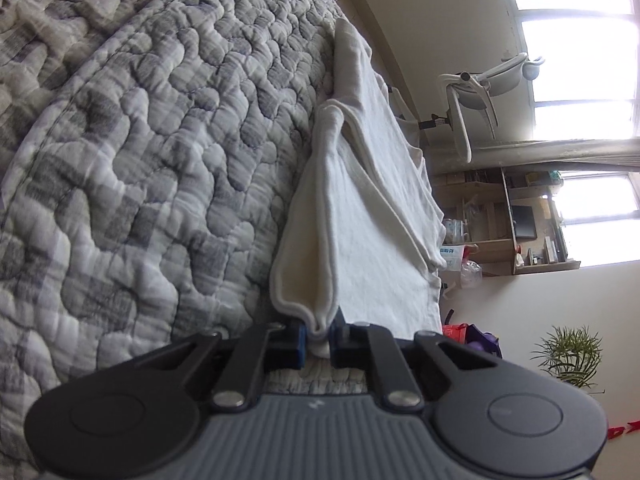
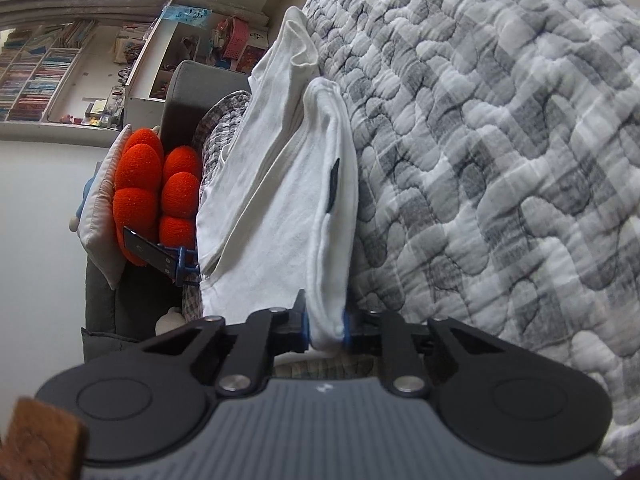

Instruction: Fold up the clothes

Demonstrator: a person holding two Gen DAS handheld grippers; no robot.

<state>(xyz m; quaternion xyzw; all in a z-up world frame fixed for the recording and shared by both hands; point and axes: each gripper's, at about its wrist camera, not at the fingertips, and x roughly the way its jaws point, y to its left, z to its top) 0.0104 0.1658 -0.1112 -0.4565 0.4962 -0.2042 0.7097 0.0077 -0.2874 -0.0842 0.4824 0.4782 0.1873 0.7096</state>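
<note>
A white garment (image 1: 376, 208) lies partly folded on a grey quilted bedspread (image 1: 140, 152). My left gripper (image 1: 320, 340) is shut on a thick hemmed edge of it, cloth bunched between the blue pads. In the right wrist view the same white garment (image 2: 280, 200), with a small dark mark, lies on the bedspread (image 2: 500, 140). My right gripper (image 2: 326, 330) is shut on another folded edge of it. The left gripper's fingers (image 2: 160, 254) show beyond the cloth's far side.
A white office chair (image 1: 480, 96), wooden shelves (image 1: 520, 220) and a potted plant (image 1: 568, 352) stand beyond the bed. A red bumpy cushion (image 2: 156, 184), a grey armchair (image 2: 192, 92) and cluttered shelves (image 2: 60, 72) are on the other side.
</note>
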